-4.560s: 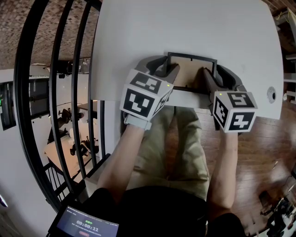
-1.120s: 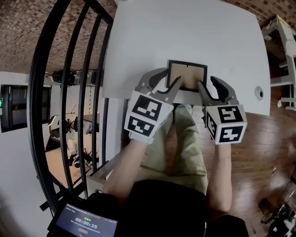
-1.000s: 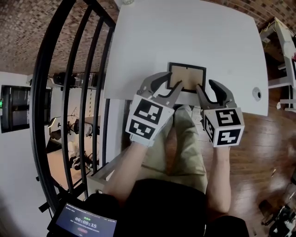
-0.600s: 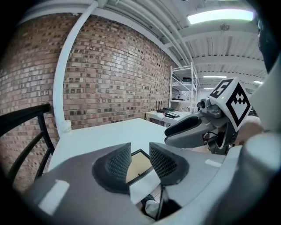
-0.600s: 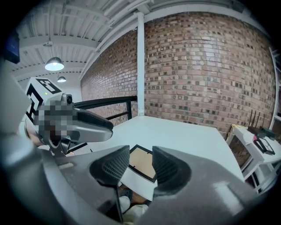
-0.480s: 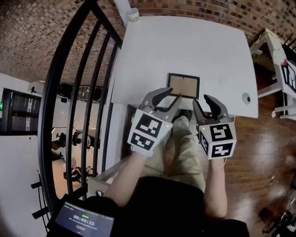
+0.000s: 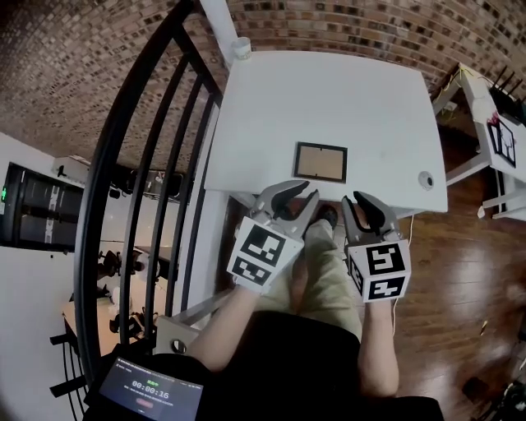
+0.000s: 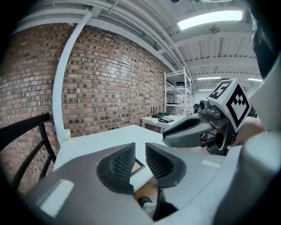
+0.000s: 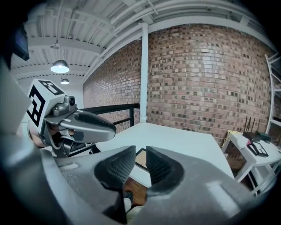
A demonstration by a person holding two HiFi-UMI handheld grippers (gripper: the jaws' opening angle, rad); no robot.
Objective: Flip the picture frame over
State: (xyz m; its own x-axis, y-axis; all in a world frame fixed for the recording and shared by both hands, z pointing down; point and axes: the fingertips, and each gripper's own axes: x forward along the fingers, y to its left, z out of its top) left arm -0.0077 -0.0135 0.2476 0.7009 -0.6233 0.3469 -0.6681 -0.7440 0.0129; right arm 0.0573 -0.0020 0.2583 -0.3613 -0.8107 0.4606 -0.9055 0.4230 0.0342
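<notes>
Forearms: both came up from the bottom of the head view over the person's lap, side by side, short of the table's near edge.
Left gripper (image 7: 298,197): pointed slightly downward toward the table, lower centre of the head view. Its jaws had just been closing and stood a narrow gap apart with nothing between them.
Right gripper (image 7: 358,203): just right of the left one, tilted the same way. Its jaws had also just been closing to a narrow gap and gripped nothing.
Picture frame (image 7: 320,162): lay flat at the middle of the head view, just above both grippers and apart from them, by the table's near edge, tan panel facing up inside a dark border.
Handling: it looked light, stiff and thin. Any glazing would be fragile, and the smooth border could slip between pads.
Where to hold: probably the near long edge, one gripper toward each corner.
Table (image 7: 329,90): white, running to the brick wall (image 7: 370,25) along the top.
</notes>
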